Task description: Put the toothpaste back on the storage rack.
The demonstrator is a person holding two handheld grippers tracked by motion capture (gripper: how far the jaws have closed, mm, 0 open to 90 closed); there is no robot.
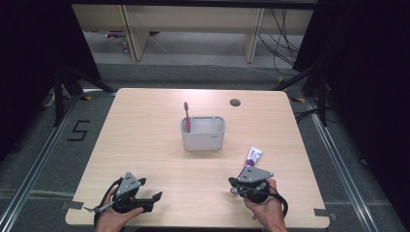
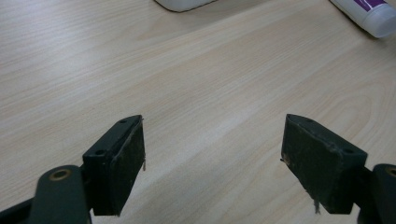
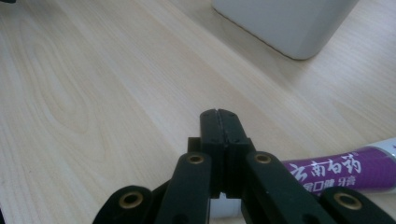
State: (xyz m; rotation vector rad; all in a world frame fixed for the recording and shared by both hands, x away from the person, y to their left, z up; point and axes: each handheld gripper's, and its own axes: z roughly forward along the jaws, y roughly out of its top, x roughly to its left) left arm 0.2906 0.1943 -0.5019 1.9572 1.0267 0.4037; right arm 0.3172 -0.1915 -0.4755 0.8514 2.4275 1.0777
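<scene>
A grey holder (image 1: 203,134) stands at the middle of the table with a pink toothbrush (image 1: 186,115) upright in its left end. A white and purple toothpaste tube (image 1: 254,156) lies on the table to the holder's right. My right gripper (image 1: 234,183) sits just in front of the tube, and its jaws (image 3: 218,116) are shut with nothing between them. The tube (image 3: 345,170) lies beside those jaws on their right, and the holder (image 3: 289,23) is farther ahead. My left gripper (image 1: 148,200) rests near the front left edge. It stands open (image 2: 212,128) over bare wood.
The light wooden table (image 1: 145,140) has a round cable hole (image 1: 235,102) at the back right. Dark curtains flank it, with cables and shelving on the floor behind. The holder's base (image 2: 180,3) and the tube's cap (image 2: 371,16) edge the left gripper view.
</scene>
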